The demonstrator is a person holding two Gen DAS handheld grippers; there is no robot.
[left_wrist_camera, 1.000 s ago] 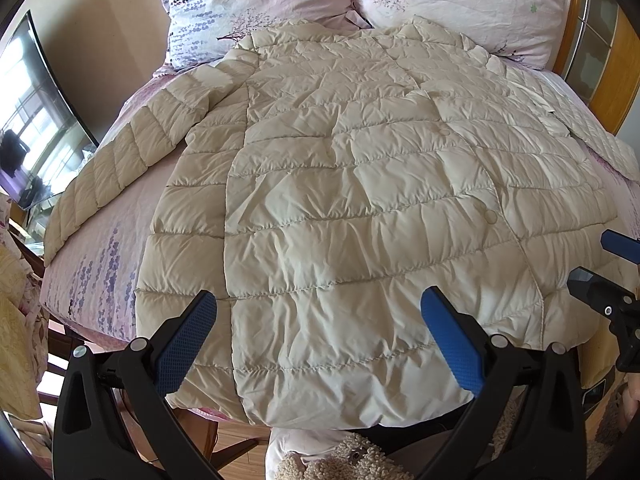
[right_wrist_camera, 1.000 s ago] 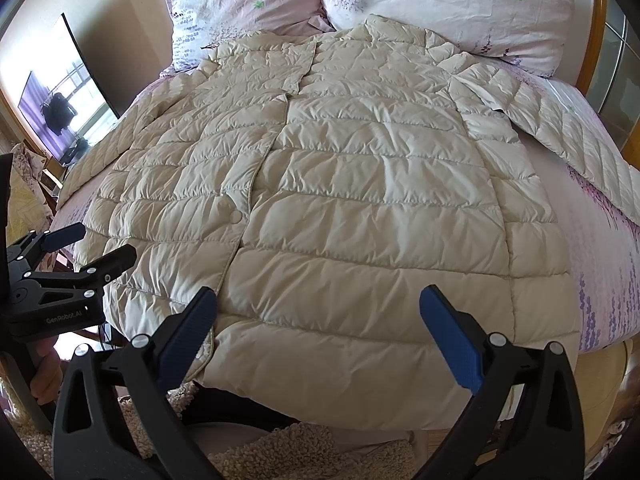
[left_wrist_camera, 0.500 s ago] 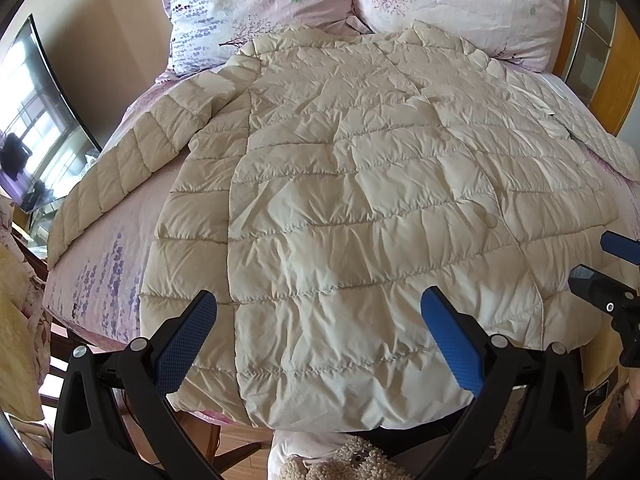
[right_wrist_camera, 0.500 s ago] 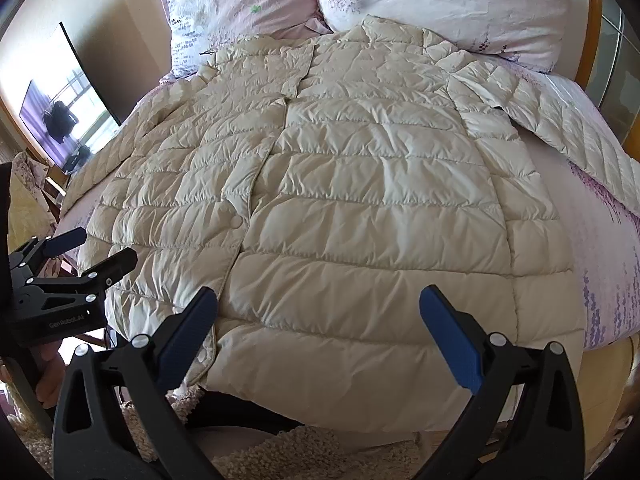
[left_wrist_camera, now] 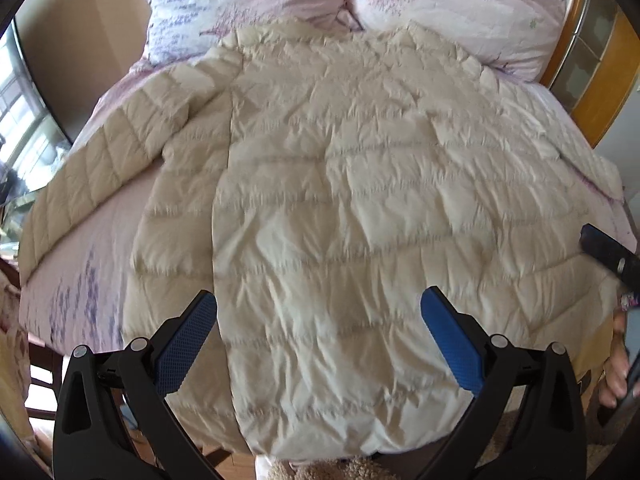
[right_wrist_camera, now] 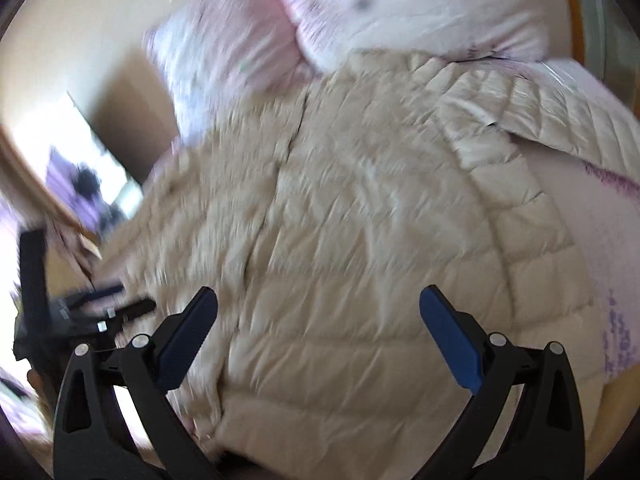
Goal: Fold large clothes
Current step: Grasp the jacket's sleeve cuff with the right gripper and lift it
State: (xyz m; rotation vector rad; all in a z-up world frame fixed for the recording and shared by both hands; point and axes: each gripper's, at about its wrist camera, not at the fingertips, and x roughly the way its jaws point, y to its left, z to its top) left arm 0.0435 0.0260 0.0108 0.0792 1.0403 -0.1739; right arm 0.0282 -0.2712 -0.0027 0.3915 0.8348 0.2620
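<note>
A large cream quilted down jacket [left_wrist_camera: 360, 200] lies spread flat on the bed, collar toward the pillows, hem at the near edge. One sleeve [left_wrist_camera: 100, 168] stretches out left; the other sleeve [right_wrist_camera: 560, 116] stretches out right. My left gripper [left_wrist_camera: 318, 320] is open and empty, above the hem on the jacket's left half. My right gripper [right_wrist_camera: 318, 320] is open and empty, above the hem on the right half; its view is blurred. Each gripper shows at the edge of the other's view, the right one [left_wrist_camera: 608, 252] and the left one [right_wrist_camera: 100, 308].
Two pink floral pillows [left_wrist_camera: 460, 12] lie at the head of the pink bedsheet [left_wrist_camera: 80, 280]. A wooden headboard frame [left_wrist_camera: 592, 92] stands at the right. A window [left_wrist_camera: 16, 120] is on the left wall. A fluffy beige fabric [left_wrist_camera: 320, 470] lies below the bed edge.
Both grippers have moved forward over the jacket, so it fills more of each view. The right gripper is swinging, blurring its view. Both stay open.
</note>
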